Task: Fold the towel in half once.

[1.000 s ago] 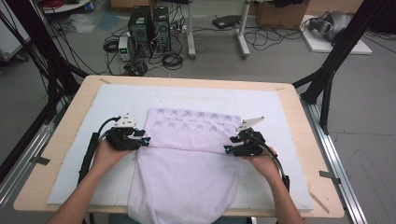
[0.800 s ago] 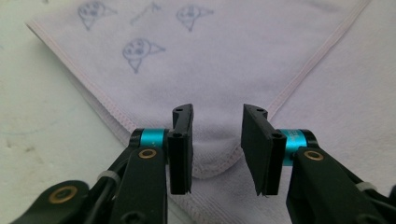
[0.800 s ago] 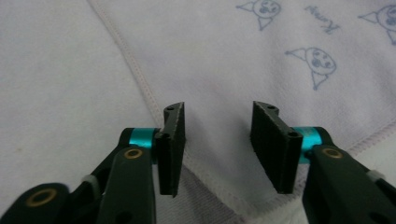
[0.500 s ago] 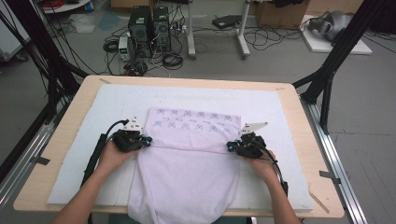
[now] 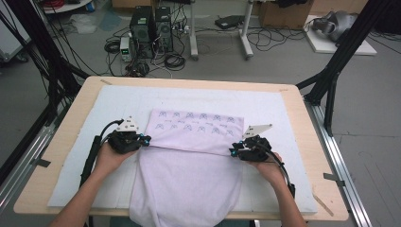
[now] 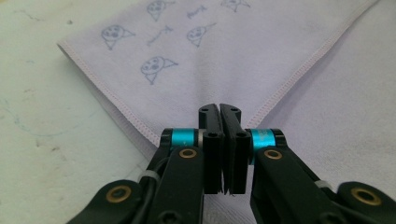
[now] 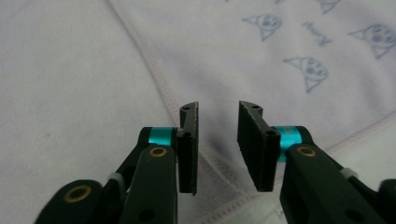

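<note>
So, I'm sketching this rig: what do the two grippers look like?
Both the left gripper and right gripper are black, with flat rectangular pads, turquoise collars and brass-coloured pivots. Each carries a pale three-cornered plate and trails a black cable. The person's forearms are bare.

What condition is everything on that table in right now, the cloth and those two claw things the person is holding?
Towel: lying flat, its far part folded back over itself so the printed side faces up, its near edge hanging over the table's front.
Left gripper: jaws almost together after just opening slightly, at the fold's left corner; whether cloth is pinched cannot be told.
Right gripper: jaws just opened, apart, over the fold's hem, nothing pressed between them.
White mat: spread flat under the towel.
</note>
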A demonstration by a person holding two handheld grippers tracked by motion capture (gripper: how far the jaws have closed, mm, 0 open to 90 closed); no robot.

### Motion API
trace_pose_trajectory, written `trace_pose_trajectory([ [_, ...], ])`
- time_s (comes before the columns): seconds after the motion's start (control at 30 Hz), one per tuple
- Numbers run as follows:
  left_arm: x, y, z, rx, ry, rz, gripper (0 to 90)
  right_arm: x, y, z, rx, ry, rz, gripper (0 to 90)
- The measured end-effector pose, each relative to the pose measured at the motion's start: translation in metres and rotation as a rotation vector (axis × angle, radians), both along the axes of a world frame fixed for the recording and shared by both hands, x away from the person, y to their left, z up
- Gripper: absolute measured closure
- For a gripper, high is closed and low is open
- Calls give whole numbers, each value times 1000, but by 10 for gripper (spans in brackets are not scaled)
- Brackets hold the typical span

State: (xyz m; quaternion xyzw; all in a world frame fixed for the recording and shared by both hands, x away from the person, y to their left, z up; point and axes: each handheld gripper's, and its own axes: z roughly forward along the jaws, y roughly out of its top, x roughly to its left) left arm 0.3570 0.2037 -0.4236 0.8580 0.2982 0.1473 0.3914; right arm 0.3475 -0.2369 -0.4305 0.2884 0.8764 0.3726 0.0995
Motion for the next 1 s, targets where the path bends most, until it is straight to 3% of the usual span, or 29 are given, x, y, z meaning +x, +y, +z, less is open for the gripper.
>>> trace_pose_trajectory([
  [0.07, 2, -4, -6, 22, 29, 3, 691, 0, 3, -5, -23, 13, 9, 645],
  [0.13, 4, -5, -12, 18, 50, -1, 658, 1, 3, -9, -14, 15, 6, 660],
  [0.2, 3, -6, -16, 20, 49, -2, 692, 2, 1, -10, -2, 20, -19, 743],
  [0.27, 3, -6, -15, 25, 37, 5, 799, 3, 0, -10, -3, 21, -35, 833],
  [0.37, 1, -8, -12, 47, 19, 5, 855, 3, 1, -8, -3, 28, -35, 856],
  [0.5, 0, -4, -4, -4, -3, 27, 862, 2, -2, 2, 35, 4, -38, 859],
  [0.6, -2, 1, 7, -62, -28, 53, 863, 2, -4, 14, 66, -15, -35, 859],
  [0.7, -8, 6, 20, -91, -46, 57, 863, -2, -5, 28, 108, -35, -25, 858],
  [0.77, -17, 8, 28, -109, -54, 48, 863, -11, -4, 38, 128, -58, 0, 858],
  [0.83, -33, 9, 37, -92, -81, 24, 863, -22, -4, 46, 134, -68, 26, 858],
  [0.9, -53, 13, 43, -86, -101, 4, 863, -40, -5, 54, 127, -85, 49, 858],
  [1.0, -85, 21, 47, -90, -96, -23, 864, -72, -8, 64, 135, -102, 93, 858],
])
